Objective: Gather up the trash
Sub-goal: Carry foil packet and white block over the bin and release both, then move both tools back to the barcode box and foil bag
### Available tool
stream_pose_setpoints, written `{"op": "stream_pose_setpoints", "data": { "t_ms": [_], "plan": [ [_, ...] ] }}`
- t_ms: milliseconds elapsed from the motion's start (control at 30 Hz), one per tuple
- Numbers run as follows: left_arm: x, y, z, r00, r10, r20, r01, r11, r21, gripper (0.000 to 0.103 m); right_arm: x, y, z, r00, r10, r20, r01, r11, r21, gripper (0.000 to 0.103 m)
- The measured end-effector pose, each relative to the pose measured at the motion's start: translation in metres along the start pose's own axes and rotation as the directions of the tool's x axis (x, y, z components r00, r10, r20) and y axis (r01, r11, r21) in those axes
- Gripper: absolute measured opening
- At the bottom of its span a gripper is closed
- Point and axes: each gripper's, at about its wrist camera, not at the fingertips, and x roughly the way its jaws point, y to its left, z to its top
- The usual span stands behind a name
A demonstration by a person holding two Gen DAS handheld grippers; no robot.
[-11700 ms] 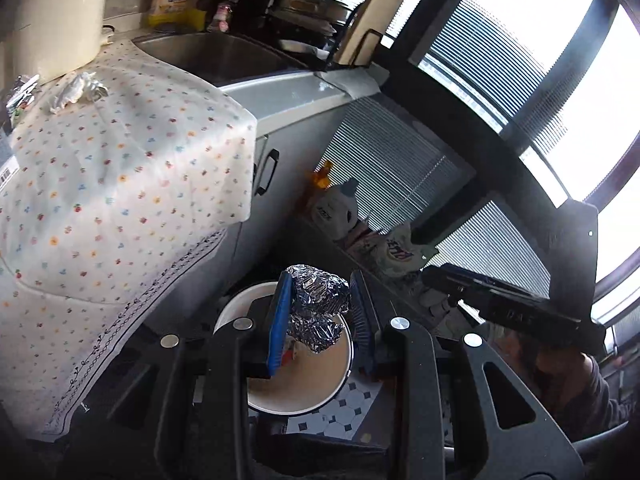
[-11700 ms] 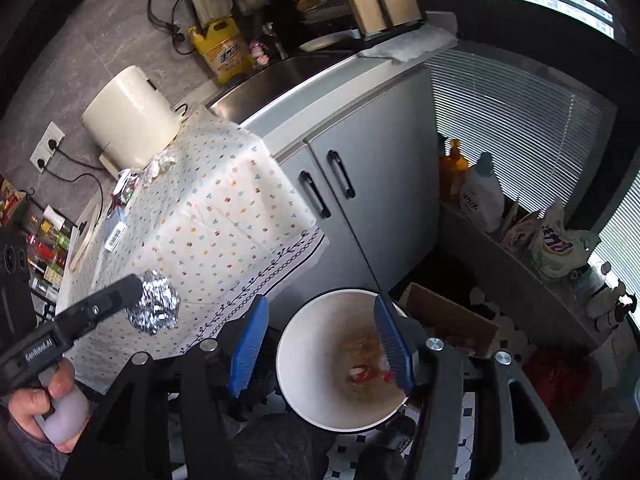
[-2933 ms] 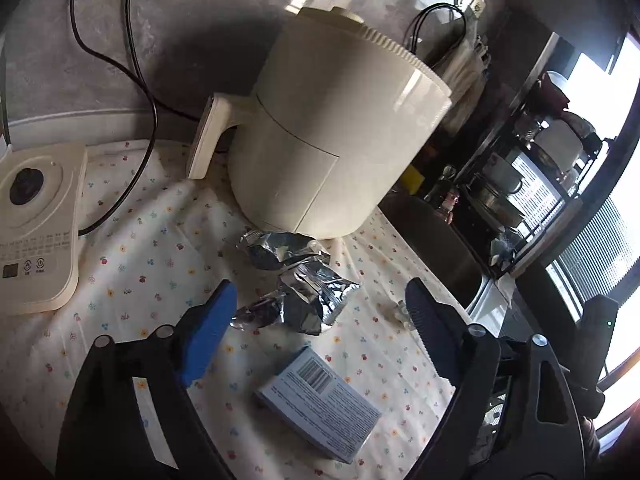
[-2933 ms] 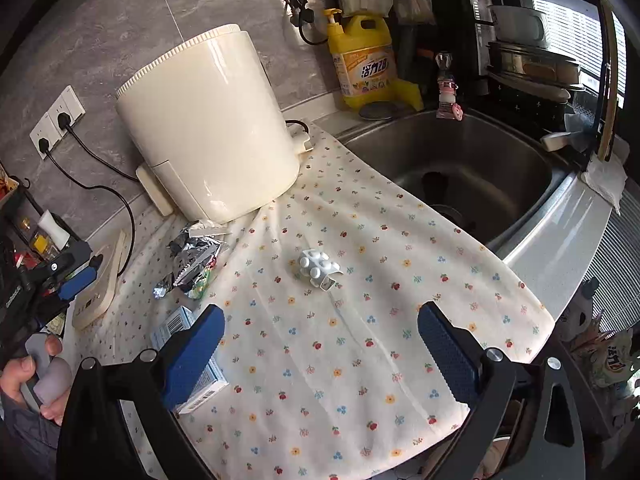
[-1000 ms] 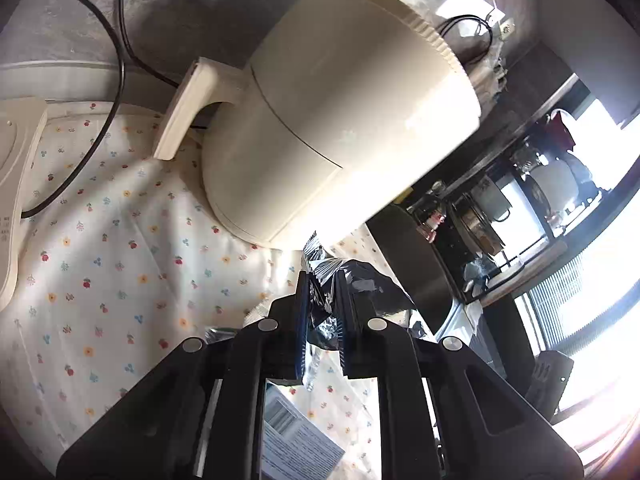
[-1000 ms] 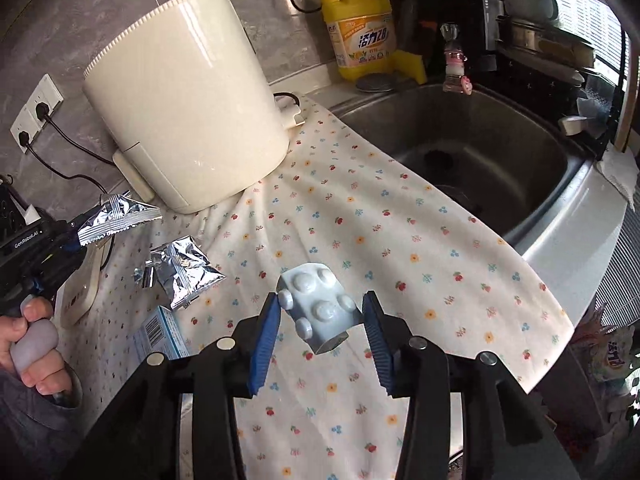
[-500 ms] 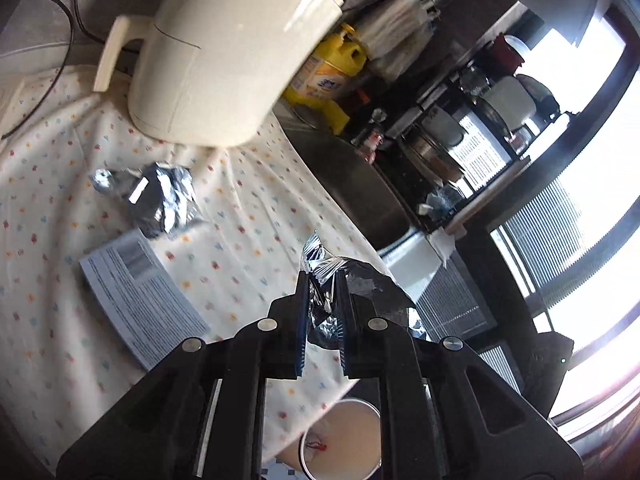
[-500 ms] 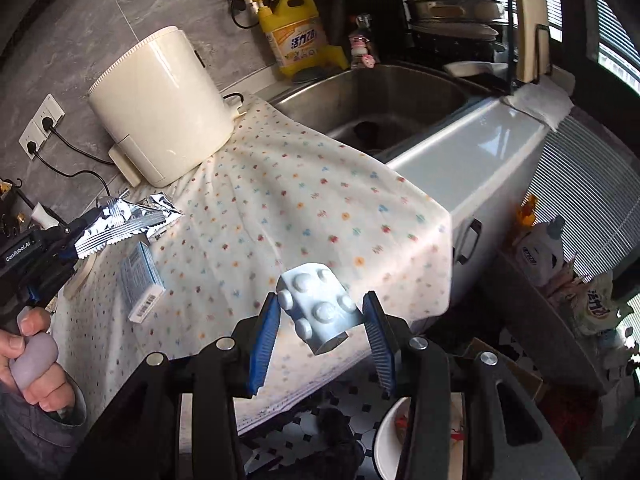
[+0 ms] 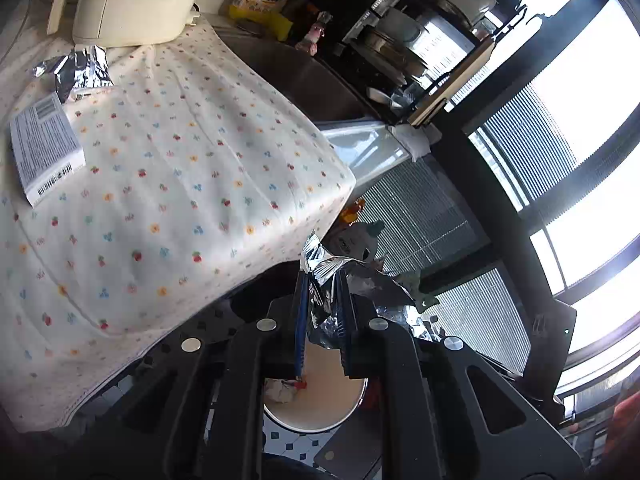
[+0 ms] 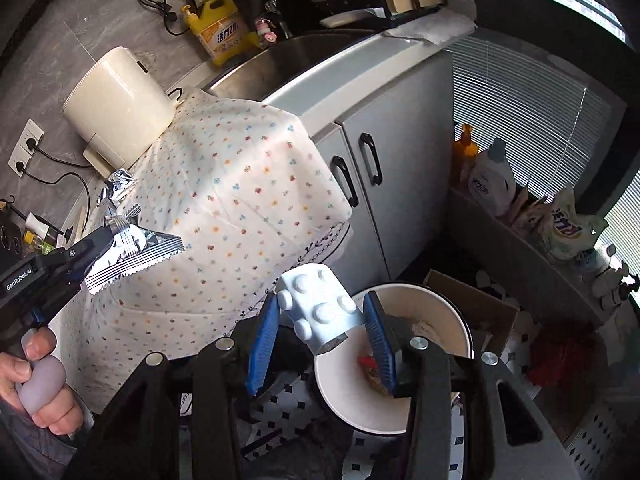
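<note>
My left gripper [image 9: 325,312] is shut on a silver foil wrapper [image 9: 336,280] and holds it above the white trash bin [image 9: 320,420] on the floor. The wrapper also shows in the right wrist view [image 10: 132,252], held in the left gripper [image 10: 102,246]. My right gripper [image 10: 322,336] is shut on a pale blue blister pack [image 10: 320,308], held over the near rim of the bin [image 10: 460,320]. A second foil wrapper [image 9: 76,72] and a small printed box [image 9: 42,148] lie on the dotted tablecloth [image 9: 180,184].
A cream appliance [image 10: 120,104] stands at the back of the cloth. A sink [image 10: 288,60], yellow detergent jug [image 10: 216,32] and dish rack lie behind. Cabinet doors [image 10: 380,168] are beside the bin. Bottles [image 10: 492,176] and a cardboard box [image 10: 480,304] stand on the floor.
Both grippers have moved off the table and down toward the floor bin, each still holding its piece of trash. The bin is now under both.
</note>
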Motion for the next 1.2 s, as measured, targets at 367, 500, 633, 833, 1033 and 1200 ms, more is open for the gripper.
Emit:
{"op": "stream_pose_setpoints", "data": {
  "t_ms": [367,500,633,833,1033,1200],
  "plan": [
    [0.036,-0.023,-0.052,0.996,0.010,-0.086,-0.010,1.000,-0.001,0.014,0.000,-0.055,-0.025,0.999,-0.043,-0.033,0.044,0.997,0.056,0.071],
    [0.048,-0.032,-0.064,0.994,0.000,-0.113,0.000,1.000,0.003,0.013,-0.015,-0.071,-0.031,0.998,-0.059,-0.017,0.060,0.995,0.076,0.071],
    [0.064,-0.047,-0.073,0.990,-0.020,-0.137,0.023,0.999,0.025,0.014,-0.035,-0.088,-0.041,0.996,-0.088,0.006,0.087,0.992,0.088,0.074],
    [0.089,-0.068,-0.083,0.985,-0.031,-0.167,0.041,0.998,0.055,0.014,-0.062,-0.123,-0.053,0.990,-0.138,0.028,0.133,0.981,0.139,0.074],
    [0.116,-0.081,-0.090,0.976,-0.051,-0.210,0.059,0.998,0.029,0.028,-0.081,-0.153,-0.065,0.983,-0.180,0.040,0.170,0.968,0.183,0.074],
    [0.132,-0.080,-0.093,0.970,0.004,-0.241,-0.002,1.000,0.007,0.077,-0.092,-0.165,-0.069,0.980,-0.189,0.055,0.175,0.964,0.200,0.075]
  ]
}}
